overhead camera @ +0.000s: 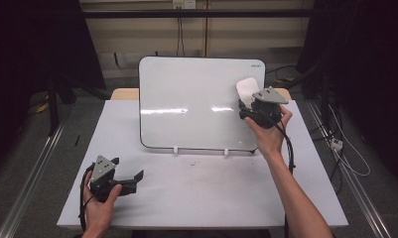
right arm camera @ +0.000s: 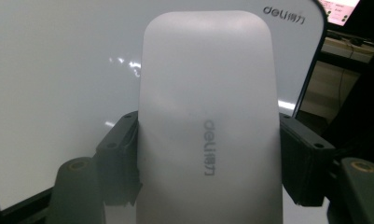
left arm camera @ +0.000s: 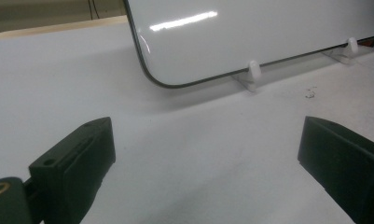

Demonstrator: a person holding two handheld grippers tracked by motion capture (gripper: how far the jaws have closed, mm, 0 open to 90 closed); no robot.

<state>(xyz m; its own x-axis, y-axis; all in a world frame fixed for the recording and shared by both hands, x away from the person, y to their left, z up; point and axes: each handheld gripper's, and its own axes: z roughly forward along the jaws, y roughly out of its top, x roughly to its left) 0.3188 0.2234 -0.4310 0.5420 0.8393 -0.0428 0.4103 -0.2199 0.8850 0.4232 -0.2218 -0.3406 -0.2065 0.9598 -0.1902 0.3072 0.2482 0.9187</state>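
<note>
The table [overhead camera: 196,193] is lying broad and white under everything, its near half sitting bare apart from a few dark specks in front of the whiteboard [overhead camera: 191,99], which is standing tilted back on two small white feet [left arm camera: 253,74] toward the far side. The board is showing glossy and unmarked, with a thin dark rim and rounded corners, and it is probably stiff but light enough to tip or slide on those feet if it is pushed hard. The right claw [overhead camera: 251,101] is being held up against the board's upper right area by the person's right hand [overhead camera: 268,134], and it is clenching a pale, flat, rounded eraser [right arm camera: 208,121] across its two long sides, low on the body, with the printed brand facing the camera. The eraser is looking smooth, rigid and light, so a side grip near its base is seeming sound, though the slick shell could slip if it is pressed unevenly; whether its face is touching the board I cannot tell. Open room is lying leftward and downward across the board, while its right edge is sitting just beside the eraser. The left claw [overhead camera: 124,176] is resting low near the table's front left corner, well apart from the board, its jaws spread wide and holding nothing.
</note>
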